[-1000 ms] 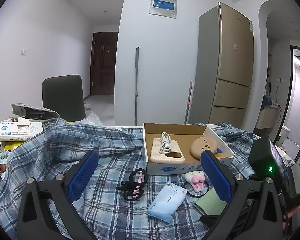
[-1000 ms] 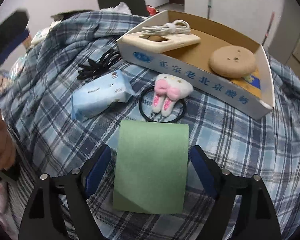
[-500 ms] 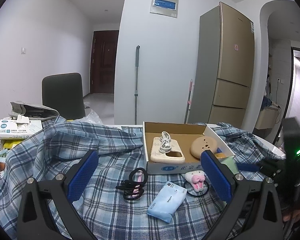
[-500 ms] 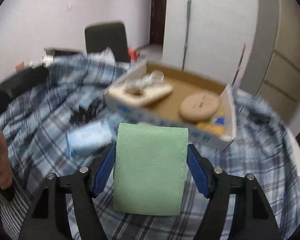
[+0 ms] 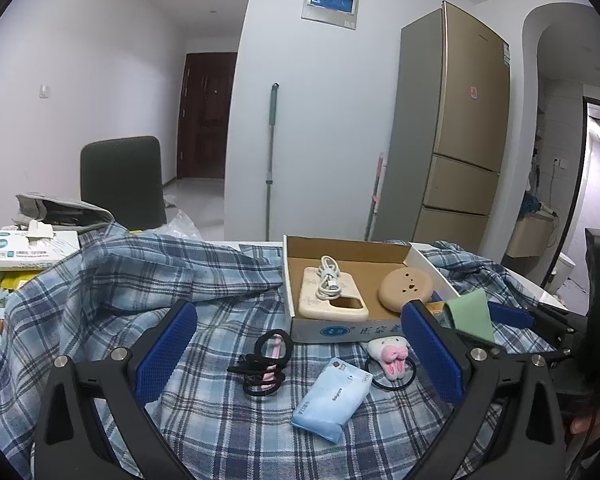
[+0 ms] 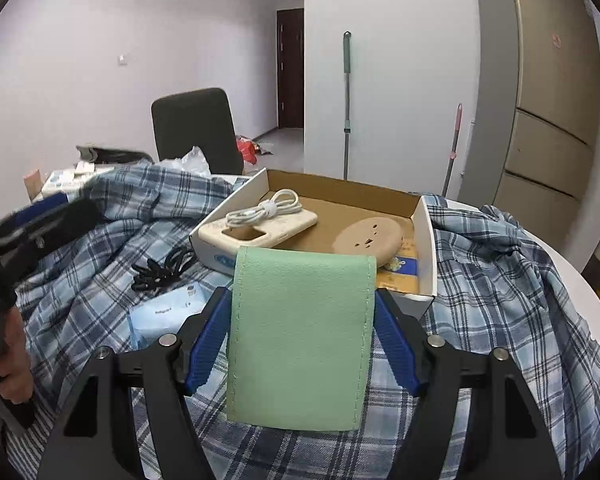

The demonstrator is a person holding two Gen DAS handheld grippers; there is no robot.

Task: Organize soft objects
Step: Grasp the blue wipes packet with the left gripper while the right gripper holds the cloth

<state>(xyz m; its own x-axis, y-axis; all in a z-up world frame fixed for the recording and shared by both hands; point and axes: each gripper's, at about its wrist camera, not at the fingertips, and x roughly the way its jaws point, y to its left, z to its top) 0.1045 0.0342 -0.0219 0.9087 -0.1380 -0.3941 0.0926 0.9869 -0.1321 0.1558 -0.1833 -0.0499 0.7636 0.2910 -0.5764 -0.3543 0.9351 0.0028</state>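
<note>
Right gripper [image 6: 302, 334] clamped on the green felt pouch [image 6: 300, 336], blue pads pressing both its side edges, pouch held off the table just in front of the cardboard box [image 6: 426, 248]. Left gripper [image 5: 306, 350] is wide apart, holding nothing, hovering over the plaid cloth [image 5: 140, 280]. Versus 1 s ago: pouch was flat on the cloth with the right pads either side of it; now it's lifted and raised toward the box's near right corner. Left view barely changed. Box holds a beige phone case [image 5: 332, 296] with a coiled white cable [image 5: 329, 276] on it and a round tan pad [image 5: 406, 290]. On the cloth: black hair ties [image 5: 266, 364], blue tissue pack [image 5: 332, 398], bunny hair tie [image 5: 392, 354]. Box front has a blue logo and Chinese characters, partly hidden; tissue pack text too small to read.
</note>
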